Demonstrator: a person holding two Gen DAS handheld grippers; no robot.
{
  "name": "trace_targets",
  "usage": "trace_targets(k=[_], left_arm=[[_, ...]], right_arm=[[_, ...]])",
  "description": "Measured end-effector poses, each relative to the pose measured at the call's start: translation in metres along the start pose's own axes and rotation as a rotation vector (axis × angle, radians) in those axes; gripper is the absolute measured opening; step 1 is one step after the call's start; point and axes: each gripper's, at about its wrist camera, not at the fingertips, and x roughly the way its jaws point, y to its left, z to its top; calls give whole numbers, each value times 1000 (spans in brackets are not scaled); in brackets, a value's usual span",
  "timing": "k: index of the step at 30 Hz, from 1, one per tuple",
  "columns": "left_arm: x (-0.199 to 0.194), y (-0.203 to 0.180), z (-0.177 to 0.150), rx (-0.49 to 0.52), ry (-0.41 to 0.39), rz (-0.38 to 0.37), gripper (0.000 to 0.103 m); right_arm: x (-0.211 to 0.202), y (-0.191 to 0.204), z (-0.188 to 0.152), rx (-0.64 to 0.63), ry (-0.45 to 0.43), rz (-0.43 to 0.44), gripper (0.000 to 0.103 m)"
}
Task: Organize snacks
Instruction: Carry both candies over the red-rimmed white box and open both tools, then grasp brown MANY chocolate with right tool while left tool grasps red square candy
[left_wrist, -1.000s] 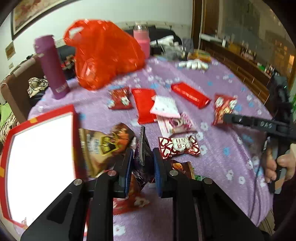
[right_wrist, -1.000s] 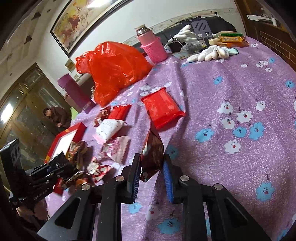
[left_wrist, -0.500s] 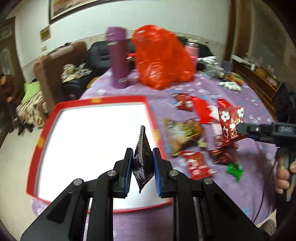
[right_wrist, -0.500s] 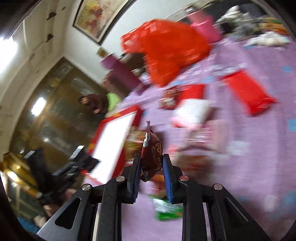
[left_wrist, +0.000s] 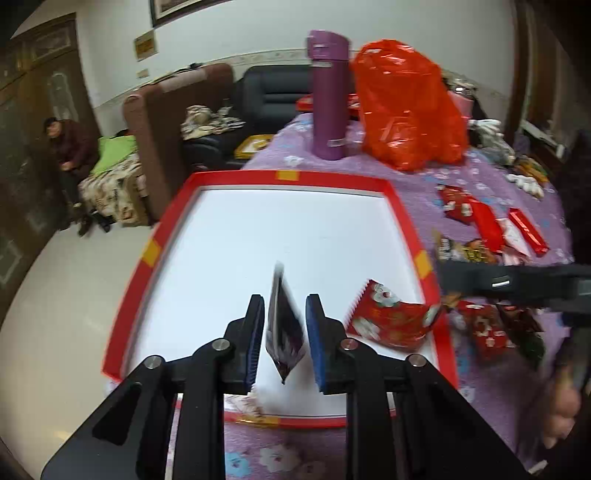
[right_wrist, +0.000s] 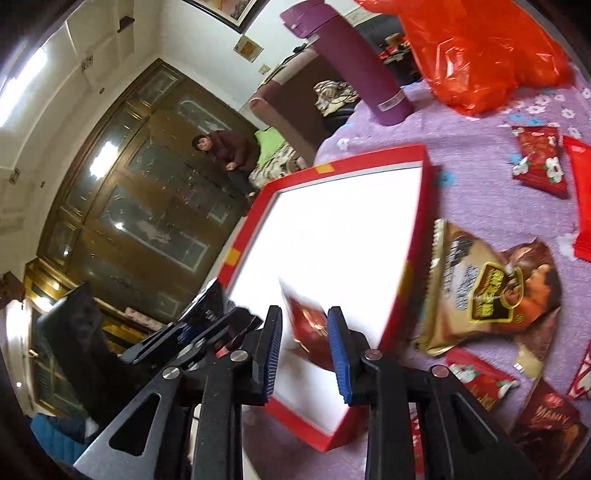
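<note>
A red-rimmed tray (left_wrist: 332, 180) with a white floor lies on the purple flowered cloth. My left gripper (left_wrist: 285, 325) hovers over its near end, jaws opening. A dark purple snack packet (left_wrist: 284, 328), blurred, hangs loose between the pads with gaps beside it. In the right wrist view, my right gripper (right_wrist: 304, 332) is over the tray (right_wrist: 369, 158) with jaws opening, and a blurred red flowered packet (right_wrist: 310, 332) is slipping out between them. The left wrist view shows that red packet (left_wrist: 391, 321) at the tray's right side, under the right gripper (left_wrist: 447, 282).
Several snack packets (left_wrist: 480, 221) lie scattered right of the tray, among them a brown packet (right_wrist: 495, 291). A purple bottle (left_wrist: 328, 96) and a red plastic bag (left_wrist: 406, 103) stand behind the tray. A seated person (left_wrist: 70, 147) is far left, beside a sofa.
Both grippers carried their packets left from the snack pile to above the tray. Their jaws, clamped before, now stand apart, and both packets are dropping free.
</note>
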Motion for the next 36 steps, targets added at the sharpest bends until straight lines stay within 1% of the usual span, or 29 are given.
trace_targets(k=[1,2,3,5,6,9,11,14,16,18,20,22,24,25,26,27,28,29,30,32,33,36], left_arm=[[-2,1,0,-4,-8,12,31],[-6,0,-1,-2,-20,10,39],[-9,-2,-1,4,-30,-2,44],[-18,-11,-3,31,-52,-49,48],[-21,-18,-4,47,-59,-72,50],[-27,-48,-11,130,-58,-175,52],[-29,-66,-15,181,-49,-225,52],[-30,-93,-21,263,-41,-264,52],[-31,-101,-21,274,-33,-272,52],[-31,-106,-20,271,-14,-296,52],[-33,-108,-20,282,-10,-304,52],[-36,-109,-21,294,-13,-297,52],[-35,-108,-19,287,-4,-289,52],[-34,-106,-18,278,3,-291,52],[-33,-106,-17,272,9,-293,52],[-32,-107,-17,268,17,-296,52],[-30,-109,-16,267,26,-300,52],[-29,-111,-15,270,32,-300,52],[-29,-114,-14,275,34,-300,52],[-30,-123,-12,302,35,-305,52],[-29,-129,-11,315,38,-309,52],[-25,-147,-9,344,63,-324,52]], right_arm=[[-9,0,0,-17,-20,-20,37],[-21,-1,0,-37,-48,-58,41],[-32,-3,-1,-50,-66,-90,43],[-59,-17,-6,-52,-97,-151,43],[-73,-25,-9,-44,-110,-184,46],[-113,-53,-24,-9,-126,-286,50],[-131,-65,-38,-6,-108,-337,52],[-143,-73,-59,-18,-51,-382,54],[-142,-72,-68,-45,-30,-418,55],[-132,-72,-73,-78,-11,-448,55],[-120,-68,-69,-113,10,-462,55],[-103,-65,-64,-145,33,-474,55],[-87,-66,-60,-172,85,-499,55],[-77,-71,-55,-174,95,-508,55],[-74,-69,-54,-194,81,-517,56],[-69,-66,-54,-213,90,-526,55],[-67,-63,-55,-236,95,-542,51],[-65,-61,-56,-256,93,-560,39],[-66,-61,-58,-262,89,-564,36],[-72,-63,-59,-239,81,-552,33],[-79,-68,-59,-207,72,-534,33],[-103,-83,-60,-119,30,-442,33]])
